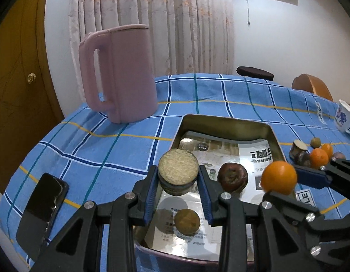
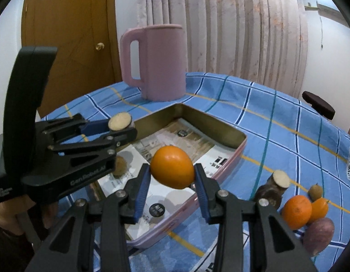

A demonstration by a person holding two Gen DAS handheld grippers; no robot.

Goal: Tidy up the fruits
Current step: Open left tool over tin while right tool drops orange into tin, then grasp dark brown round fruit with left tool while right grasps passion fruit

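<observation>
My left gripper (image 1: 178, 176) is shut on a cut round piece with a pale face (image 1: 177, 170), held above the metal tray (image 1: 227, 122). It also shows in the right wrist view (image 2: 120, 121). My right gripper (image 2: 172, 173) is shut on an orange fruit (image 2: 172, 170), held over the tray (image 2: 211, 124); the fruit also shows in the left wrist view (image 1: 279, 176). In the tray lie a dark red fruit (image 1: 232, 176) and a small brown fruit (image 1: 187, 221). Outside it, on the right, lie two oranges (image 2: 296, 212), a cut piece (image 2: 274, 185), a small brown fruit (image 2: 315, 191) and a purple one (image 2: 318, 234).
A pink jug (image 1: 120, 74) stands behind the tray on the blue checked cloth (image 1: 95, 149). A black phone (image 1: 42, 208) lies at the left near the table edge. A white patterned cup (image 1: 344, 116) stands at the far right. A wooden door (image 2: 68, 34) is behind.
</observation>
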